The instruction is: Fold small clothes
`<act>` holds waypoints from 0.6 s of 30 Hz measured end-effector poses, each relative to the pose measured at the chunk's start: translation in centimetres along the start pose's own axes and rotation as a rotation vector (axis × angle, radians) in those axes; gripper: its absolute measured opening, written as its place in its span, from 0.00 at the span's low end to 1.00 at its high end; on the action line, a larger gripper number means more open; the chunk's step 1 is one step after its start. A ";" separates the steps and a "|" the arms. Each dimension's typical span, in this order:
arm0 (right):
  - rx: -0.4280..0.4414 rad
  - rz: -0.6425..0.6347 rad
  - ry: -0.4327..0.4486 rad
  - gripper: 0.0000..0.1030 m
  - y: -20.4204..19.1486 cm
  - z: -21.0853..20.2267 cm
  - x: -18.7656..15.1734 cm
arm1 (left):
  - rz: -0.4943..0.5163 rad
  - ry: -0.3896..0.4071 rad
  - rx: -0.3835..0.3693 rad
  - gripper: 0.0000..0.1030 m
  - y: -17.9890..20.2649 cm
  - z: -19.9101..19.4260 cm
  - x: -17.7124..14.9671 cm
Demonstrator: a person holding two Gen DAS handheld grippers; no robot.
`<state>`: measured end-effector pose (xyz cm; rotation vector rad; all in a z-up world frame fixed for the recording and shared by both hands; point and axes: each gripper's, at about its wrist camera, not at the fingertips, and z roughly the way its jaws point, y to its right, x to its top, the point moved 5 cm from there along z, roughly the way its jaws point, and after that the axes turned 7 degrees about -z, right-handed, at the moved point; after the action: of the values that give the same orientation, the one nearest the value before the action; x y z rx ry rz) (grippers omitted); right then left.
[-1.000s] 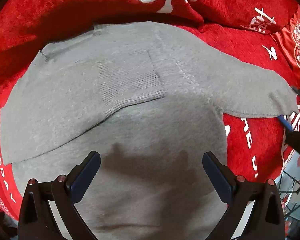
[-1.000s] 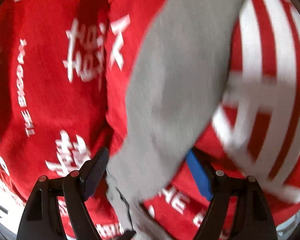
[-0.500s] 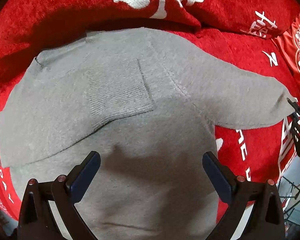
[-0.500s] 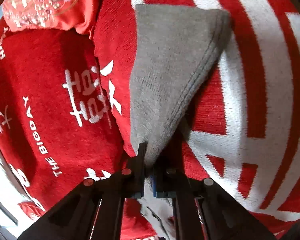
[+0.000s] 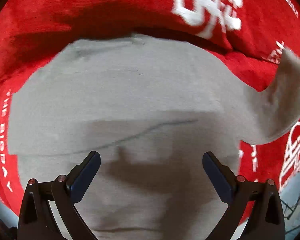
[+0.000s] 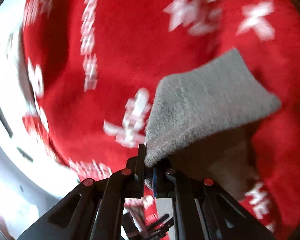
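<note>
The grey sweater lay flat on the red blanket, soft, light and floppy. The right claw was clenched on its sleeve cuff, a sensible hold; the left claw hovered released above the body.

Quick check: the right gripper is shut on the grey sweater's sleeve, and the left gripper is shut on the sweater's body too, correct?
Not quite. The right gripper is indeed shut on the grey sweater's sleeve, but the left gripper is open: the left wrist view shows its fingers spread wide apart above the sweater's body, gripping nothing.
</note>
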<state>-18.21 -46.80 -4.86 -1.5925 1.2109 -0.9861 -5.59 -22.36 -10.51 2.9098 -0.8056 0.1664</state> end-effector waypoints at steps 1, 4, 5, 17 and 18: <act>-0.005 -0.047 -0.041 0.06 -1.4 1.9 -0.7 | -0.004 0.004 0.002 0.99 -0.6 -0.1 0.1; -0.046 -0.196 -0.186 0.06 -4.9 8.1 -4.1 | -0.030 0.013 0.007 0.99 -3.4 -0.4 0.5; -0.068 -0.235 -0.245 0.06 -5.5 10.7 -5.8 | -0.040 0.017 0.010 0.99 -4.4 -0.5 0.7; -0.406 -0.156 -0.551 0.11 1.5 22.1 -18.1 | -0.168 0.022 0.049 0.99 -15.9 -0.8 0.6; -0.400 -0.135 -0.539 0.15 1.6 21.6 -18.2 | -0.172 0.021 0.047 0.99 -16.3 -0.8 0.5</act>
<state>-2.18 -25.46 -14.26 -2.1020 0.9604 -0.3506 3.24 -8.60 -11.00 2.9979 -0.5518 0.2015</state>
